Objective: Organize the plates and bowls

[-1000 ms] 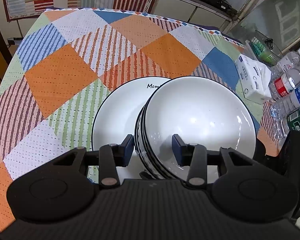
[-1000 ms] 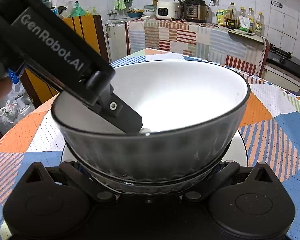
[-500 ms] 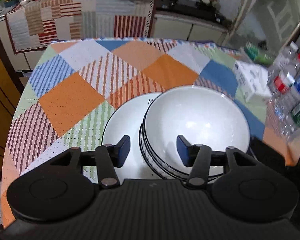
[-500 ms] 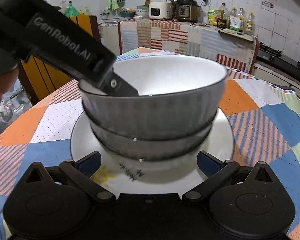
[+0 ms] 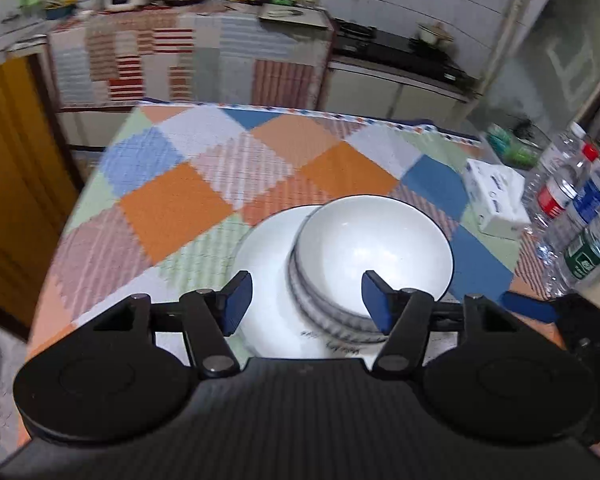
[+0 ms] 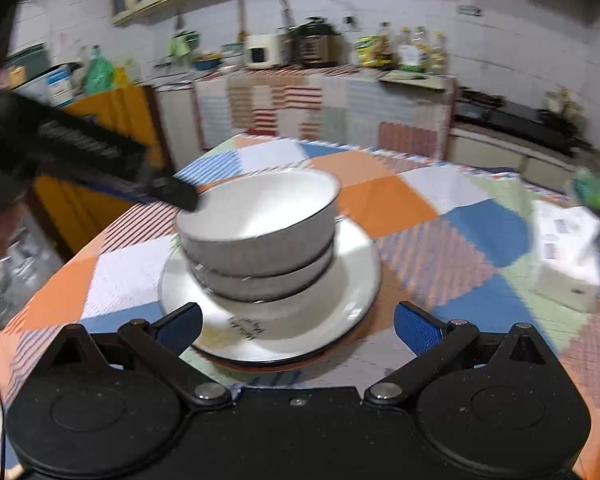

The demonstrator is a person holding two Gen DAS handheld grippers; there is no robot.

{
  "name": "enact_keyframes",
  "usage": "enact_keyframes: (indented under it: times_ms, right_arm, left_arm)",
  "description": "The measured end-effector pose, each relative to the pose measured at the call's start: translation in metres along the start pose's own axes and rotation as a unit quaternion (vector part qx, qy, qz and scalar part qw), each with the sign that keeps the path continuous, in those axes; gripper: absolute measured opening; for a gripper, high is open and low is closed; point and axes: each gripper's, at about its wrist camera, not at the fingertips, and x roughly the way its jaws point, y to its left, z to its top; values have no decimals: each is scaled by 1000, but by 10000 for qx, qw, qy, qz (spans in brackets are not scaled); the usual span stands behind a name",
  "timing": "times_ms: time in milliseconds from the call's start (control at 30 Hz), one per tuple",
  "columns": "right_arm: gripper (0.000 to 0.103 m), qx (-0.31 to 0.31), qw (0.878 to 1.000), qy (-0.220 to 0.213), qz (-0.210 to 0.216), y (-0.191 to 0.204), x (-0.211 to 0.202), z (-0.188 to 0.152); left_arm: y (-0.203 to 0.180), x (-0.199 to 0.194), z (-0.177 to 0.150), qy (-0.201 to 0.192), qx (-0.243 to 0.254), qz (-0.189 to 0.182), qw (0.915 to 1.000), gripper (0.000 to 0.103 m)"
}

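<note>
Two nested bowls [image 6: 260, 236], white inside and ribbed grey outside, stand on a white plate [image 6: 340, 308] with black lettering on the patchwork tablecloth. My right gripper [image 6: 298, 326] is open wide, just short of the plate's near rim, with nothing between its blue pads. My left gripper [image 5: 306, 300] hovers above and in front of the bowls [image 5: 372, 248] and plate [image 5: 264, 280]; its jaws are opening and grip nothing. In the right wrist view the left gripper's fingers [image 6: 172, 192] reach in from the left, close to the top bowl's rim.
A white tissue box [image 5: 496, 196] and several plastic bottles [image 5: 572, 208] stand at the table's right side. The table's left edge drops off beside a yellow cabinet [image 5: 16, 184]. A counter with appliances [image 6: 300, 48] runs along the back wall.
Both grippers have pulled back and up from the bowls. The left finger has left the inside of the top bowl and its jaws have widened. The right fingers no longer flank the lower bowl.
</note>
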Motion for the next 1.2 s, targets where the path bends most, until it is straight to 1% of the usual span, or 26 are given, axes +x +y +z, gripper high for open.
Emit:
enact_keyframes:
  times_ms: [67,167,233,300,400,533,733,833,933,1000,1100,1200]
  right_arm:
    - [103,112,9997,37,-192,-2,-10,5]
    - [103,321,9990,2,-323,-6,-27,10]
    - [103,457,9982,-93,-383,-7,-39,12]
    - [103,618,9956,-372,-598,-5,-57,14]
    - [103,678,9942,-465,-697,-1,-76,17]
    - [103,648,9942,-294,-802,6,-93,19]
    - [103,510,9930,-108,-1062,21,-113,15]
    - [103,504,9926,69,-1107,24,-120,11]
    - [103,534,9916,224,-1159,27,-124,7]
    - [103,529,9897,348,-1282,30,-127,4]
    - [103,581,9861,432,-1499,34,-132,1]
    - [103,562,9861,472,-1488,38,-136,-1]
  left_arm:
    - [2,-16,-4,-29,-33,12,10000,64]
    - [2,-44,-13,-94,-7,136,9999,67]
    - [1,-60,-18,-146,29,238,9996,70]
    - [1,-75,-23,-184,28,290,9994,72]
    - [0,-93,-30,-178,20,343,9993,73]
    - [-6,-112,-40,-210,52,342,9992,76]
    - [-18,-130,-57,-305,192,501,9981,82]
    - [-22,-136,-65,-313,203,451,9983,85]
    - [-24,-140,-73,-280,213,452,9984,89]
    - [-25,-141,-77,-230,219,471,9984,92]
    - [-27,-138,-81,-101,205,485,9986,93]
    - [-28,-137,-84,-55,206,521,9984,93]
